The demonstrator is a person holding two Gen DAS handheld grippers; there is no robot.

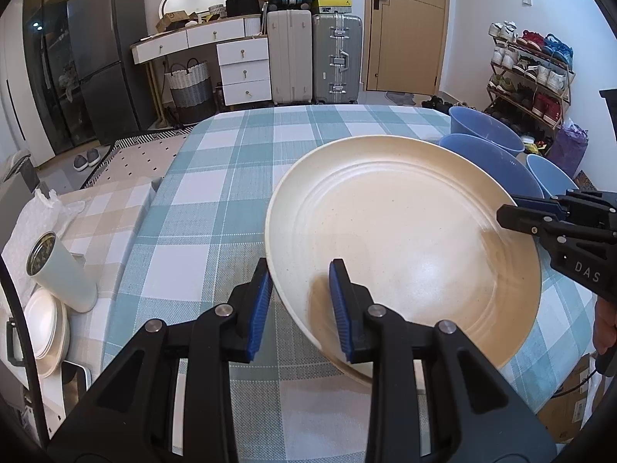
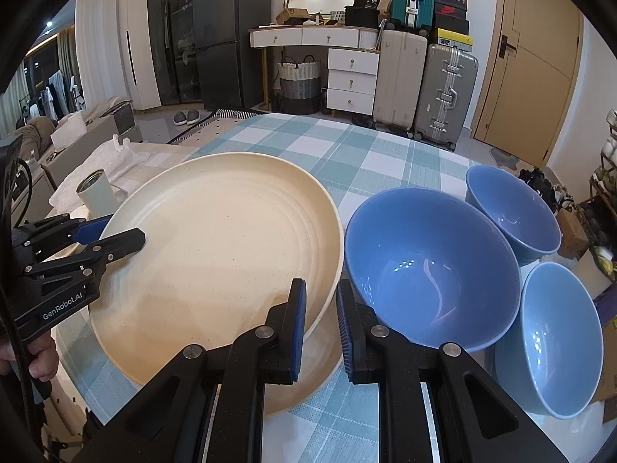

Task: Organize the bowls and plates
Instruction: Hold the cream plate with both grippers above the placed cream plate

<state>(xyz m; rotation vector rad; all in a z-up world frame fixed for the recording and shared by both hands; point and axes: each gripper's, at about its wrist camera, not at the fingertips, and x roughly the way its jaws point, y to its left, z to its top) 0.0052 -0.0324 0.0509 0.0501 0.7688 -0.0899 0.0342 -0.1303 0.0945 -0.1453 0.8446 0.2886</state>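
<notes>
both hand-held grippers pinch the cream plate — left hand-held gripper and right hand-held gripper clamped on opposite rims — beside three blue bowls.

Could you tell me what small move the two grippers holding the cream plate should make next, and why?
Probably lower it onto the table: the left gripper and right gripper each clamp the cream plate by opposite rims, and its shadow suggests it hangs tilted above the cloth.

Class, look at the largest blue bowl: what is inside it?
The largest blue bowl holds nothing; only light glints show on its glossy inside. The right gripper hides a little of its near rim.
</notes>
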